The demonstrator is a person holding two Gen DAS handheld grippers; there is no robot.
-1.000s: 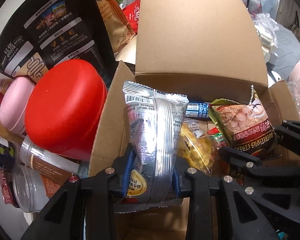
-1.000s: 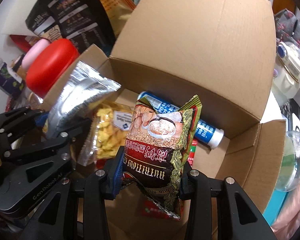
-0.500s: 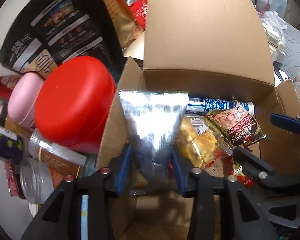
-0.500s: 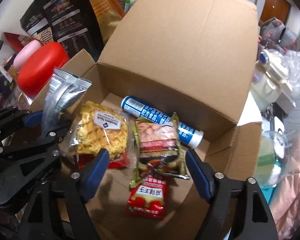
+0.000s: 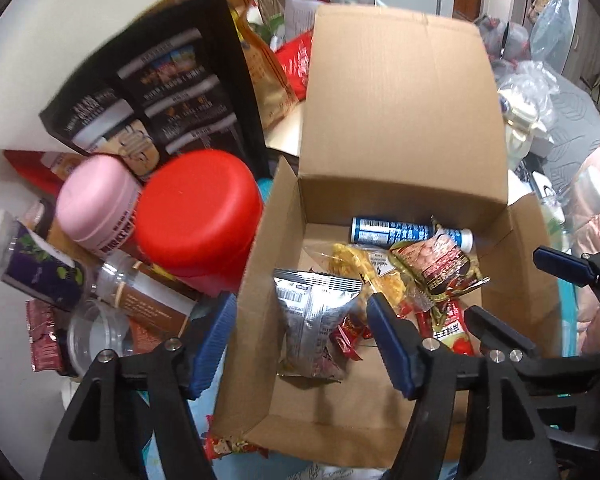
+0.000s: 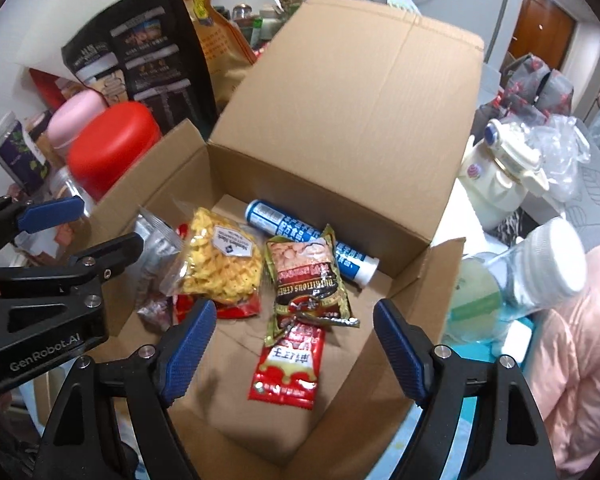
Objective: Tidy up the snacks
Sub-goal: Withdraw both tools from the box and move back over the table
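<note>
An open cardboard box holds the snacks. A silver packet leans against its left wall, below my left gripper, whose jaws are opening and do not touch it. A brown cereal packet lies flat in the middle of the box floor, above a red sachet. My right gripper hangs open over them, holding nothing. A yellow snack bag and a blue tube lie further back in the box.
Left of the box stand a red-lidded jar, a pink-lidded jar, clear bottles and a tall black bag. To the right are a cream pot, a white-capped bottle and pink quilted fabric.
Both grippers have let go of their packets, opened and risen. The silver packet and the cereal packet now lie in the box.
</note>
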